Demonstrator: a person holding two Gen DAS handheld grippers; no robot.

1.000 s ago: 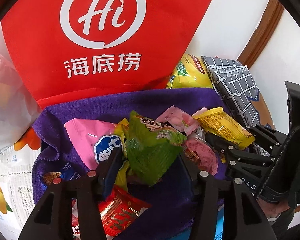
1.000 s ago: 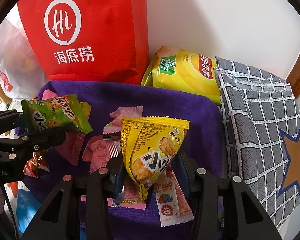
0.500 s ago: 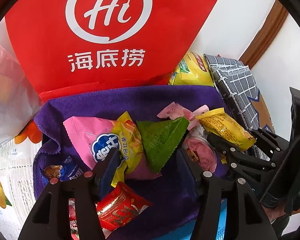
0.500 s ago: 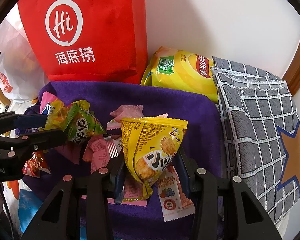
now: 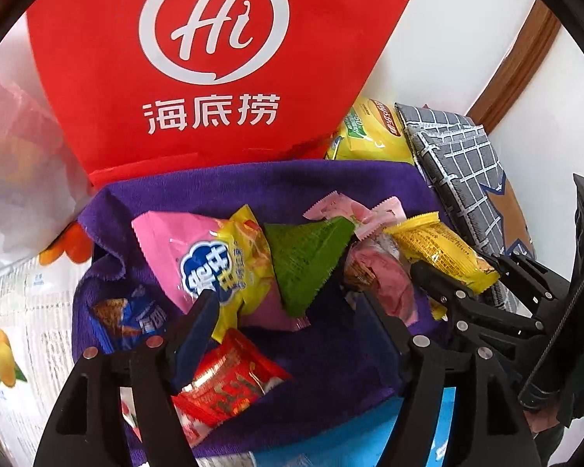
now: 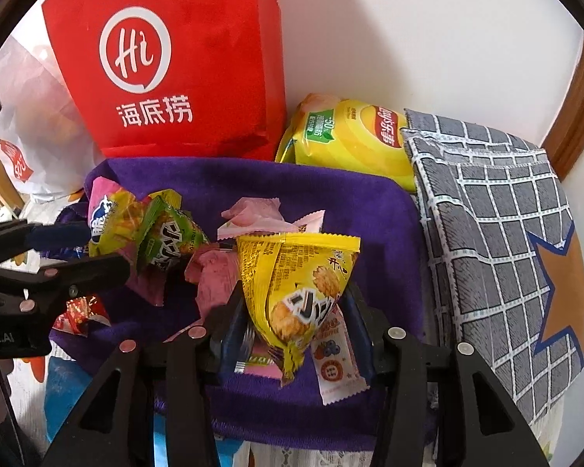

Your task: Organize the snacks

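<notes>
Right gripper [image 6: 292, 323] is clamped on a yellow triangular foil snack pack [image 6: 296, 292], holding it just above the purple fuzzy cloth [image 6: 370, 210]. Left gripper [image 5: 288, 311] has its jaws spread with nothing between them; the green triangular foil pack [image 5: 305, 257] lies on the cloth just past its tips, leaning on a pink-and-yellow candy bag [image 5: 210, 260]. A red crinkly wrapper [image 5: 229, 385] sits on the cloth's near edge. Behind the cloth stand a big red paper bag [image 6: 175, 62] and a yellow chip bag [image 6: 350, 140]; a grey grid-pattern fabric pouch [image 6: 498, 233] sits right of the cloth.
</notes>
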